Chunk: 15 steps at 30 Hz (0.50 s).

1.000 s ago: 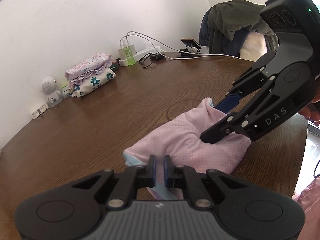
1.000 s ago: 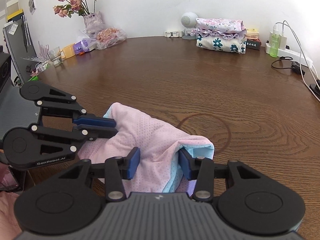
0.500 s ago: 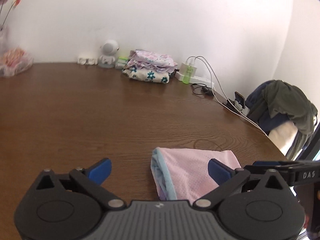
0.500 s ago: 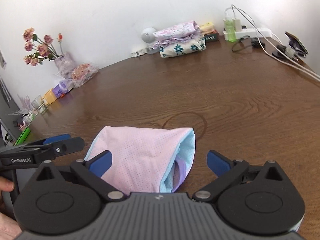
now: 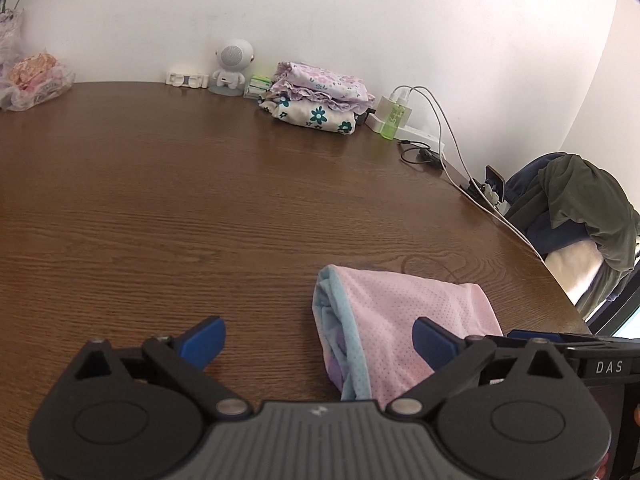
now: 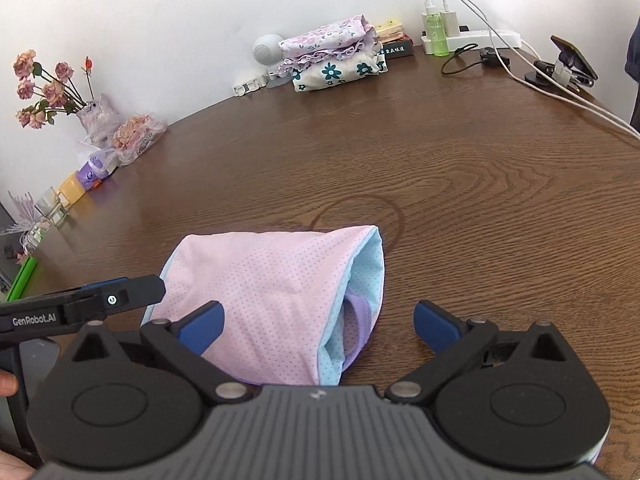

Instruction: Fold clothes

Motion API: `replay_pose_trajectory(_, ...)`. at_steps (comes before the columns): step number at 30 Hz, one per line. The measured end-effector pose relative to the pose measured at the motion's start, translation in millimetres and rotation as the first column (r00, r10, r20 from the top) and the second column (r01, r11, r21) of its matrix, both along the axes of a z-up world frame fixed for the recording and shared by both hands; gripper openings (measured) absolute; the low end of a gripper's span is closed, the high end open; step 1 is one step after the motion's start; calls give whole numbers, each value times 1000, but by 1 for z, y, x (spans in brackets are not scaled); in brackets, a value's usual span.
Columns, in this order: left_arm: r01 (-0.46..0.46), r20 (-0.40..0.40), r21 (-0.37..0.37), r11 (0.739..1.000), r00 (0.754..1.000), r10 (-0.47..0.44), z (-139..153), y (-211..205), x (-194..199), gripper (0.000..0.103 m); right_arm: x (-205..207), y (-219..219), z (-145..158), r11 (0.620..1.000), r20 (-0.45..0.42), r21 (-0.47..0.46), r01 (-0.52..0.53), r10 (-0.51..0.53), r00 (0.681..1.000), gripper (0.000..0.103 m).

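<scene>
A folded pink dotted garment (image 5: 400,312) with light blue trim lies flat on the brown wooden table (image 5: 200,200), near its front edge. My left gripper (image 5: 316,334) stands wide over the garment's left end. Its jaws are closing, with no pad pressing on the cloth. In the right wrist view the same garment (image 6: 272,280) lies under my right gripper (image 6: 318,316), which is open with the cloth's right end between its pads but not gripped. One left gripper finger (image 6: 120,296) reaches in from the left beside the garment.
A stack of folded floral clothes (image 5: 316,104) sits by the far wall next to a white speaker figure (image 5: 230,66). A power strip with cables (image 5: 404,120) and a phone on a stand (image 6: 568,60) are at the right. Flowers (image 6: 48,92) stand left. A chair draped in dark clothes (image 5: 580,208) is beyond the table's right edge.
Both grippers let go of the garment and opened wide, and both rolled level. The lifted cloth now lies flat and folded on the table. The left gripper drew back a little.
</scene>
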<state>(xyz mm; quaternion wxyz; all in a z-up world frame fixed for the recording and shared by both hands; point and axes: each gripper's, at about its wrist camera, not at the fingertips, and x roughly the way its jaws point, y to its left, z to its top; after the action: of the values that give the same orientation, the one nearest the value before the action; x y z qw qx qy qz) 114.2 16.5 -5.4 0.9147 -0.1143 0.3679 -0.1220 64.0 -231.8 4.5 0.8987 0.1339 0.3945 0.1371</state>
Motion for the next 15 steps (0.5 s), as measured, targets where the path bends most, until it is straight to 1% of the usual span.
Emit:
replay_pose_trajectory(2,23,-27,-12,1000,999,-23,-2,-2,6,66,1,-3,-1,1000,-1,20,4,-4,1000,103)
replay_pose_trajectory(3,34,-41,-19,999,999,-35,-4,-3,9,61,2,-5,-2,999,1,32,4,-4,1000,103)
replay_pose_trajectory(4,42,-52,-25,999,998,-43,-5,-4,12,54,2,-6,-2,999,3,46,3,-3,1000,103)
replay_pose_trajectory(6,50,-71,-43,998,996,-53,-9,-4,17,51,3,-9,-5,997,-4,72,-3,4,1000,102)
replay_pose_trajectory(10,74,-91,-52,996,993,-79,-9,-6,24,49,5,-10,-7,996,1,88,-15,15,1000,99)
replay_pose_trajectory(11,84,-92,-56,995,992,-89,-9,-6,25,49,5,-10,-8,995,4,96,-17,17,1000,97)
replay_pose_trajectory(13,103,-93,-65,993,990,-109,-9,-9,27,49,6,-10,-8,993,9,113,-23,22,1000,87)
replay_pose_trajectory(14,109,-93,-70,992,989,-115,-10,-10,28,49,7,-11,-9,992,10,124,-21,20,1000,78)
replay_pose_trajectory(15,113,-94,-81,990,988,-120,-10,-10,28,49,7,-11,-10,991,11,135,-18,17,1000,74)
